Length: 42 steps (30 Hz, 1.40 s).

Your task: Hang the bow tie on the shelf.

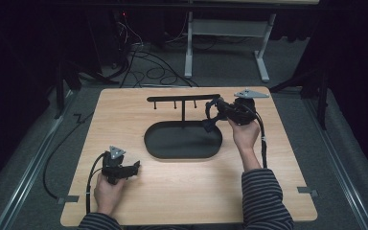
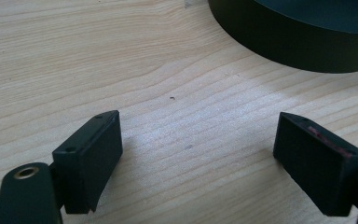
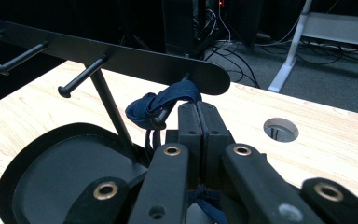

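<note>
I am holding the right gripper [image 3: 198, 116] clenched on a dark blue strap [image 3: 161, 103], its jaws pressed together with the fabric pinched between them. The strap is looping over the end peg [image 3: 163, 115] under the rack's [image 1: 182, 98] bar, above the black tray [image 1: 182, 140]. My left gripper [image 2: 198, 154] is resting released over bare table [image 2: 74, 60], jaws wide apart, the tray's wall just ahead.
</note>
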Available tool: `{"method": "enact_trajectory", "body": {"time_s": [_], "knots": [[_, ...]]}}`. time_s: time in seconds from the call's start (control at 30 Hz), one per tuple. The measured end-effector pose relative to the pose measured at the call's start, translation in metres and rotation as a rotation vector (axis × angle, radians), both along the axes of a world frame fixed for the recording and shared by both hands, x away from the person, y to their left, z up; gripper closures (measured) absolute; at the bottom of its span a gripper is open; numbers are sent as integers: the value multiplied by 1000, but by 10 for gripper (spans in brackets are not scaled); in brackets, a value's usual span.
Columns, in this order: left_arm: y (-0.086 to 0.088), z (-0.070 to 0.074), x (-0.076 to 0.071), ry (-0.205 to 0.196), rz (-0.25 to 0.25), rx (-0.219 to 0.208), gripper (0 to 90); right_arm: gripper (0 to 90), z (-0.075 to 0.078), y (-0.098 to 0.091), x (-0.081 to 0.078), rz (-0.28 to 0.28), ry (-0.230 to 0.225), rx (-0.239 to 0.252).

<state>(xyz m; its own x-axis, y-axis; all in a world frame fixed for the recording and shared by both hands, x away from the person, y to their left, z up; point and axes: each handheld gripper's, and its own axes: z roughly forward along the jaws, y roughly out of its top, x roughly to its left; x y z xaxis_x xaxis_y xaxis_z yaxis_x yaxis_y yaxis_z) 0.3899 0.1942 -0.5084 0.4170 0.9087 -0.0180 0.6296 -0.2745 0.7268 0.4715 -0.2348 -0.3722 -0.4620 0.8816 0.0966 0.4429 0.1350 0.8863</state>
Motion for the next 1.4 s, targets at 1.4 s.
{"method": "enact_trajectory", "body": {"time_s": [1.4], "knots": [[0, 0, 0, -2, 1, 1, 157, 560, 9, -40, -34, -22, -15, 85]]}}
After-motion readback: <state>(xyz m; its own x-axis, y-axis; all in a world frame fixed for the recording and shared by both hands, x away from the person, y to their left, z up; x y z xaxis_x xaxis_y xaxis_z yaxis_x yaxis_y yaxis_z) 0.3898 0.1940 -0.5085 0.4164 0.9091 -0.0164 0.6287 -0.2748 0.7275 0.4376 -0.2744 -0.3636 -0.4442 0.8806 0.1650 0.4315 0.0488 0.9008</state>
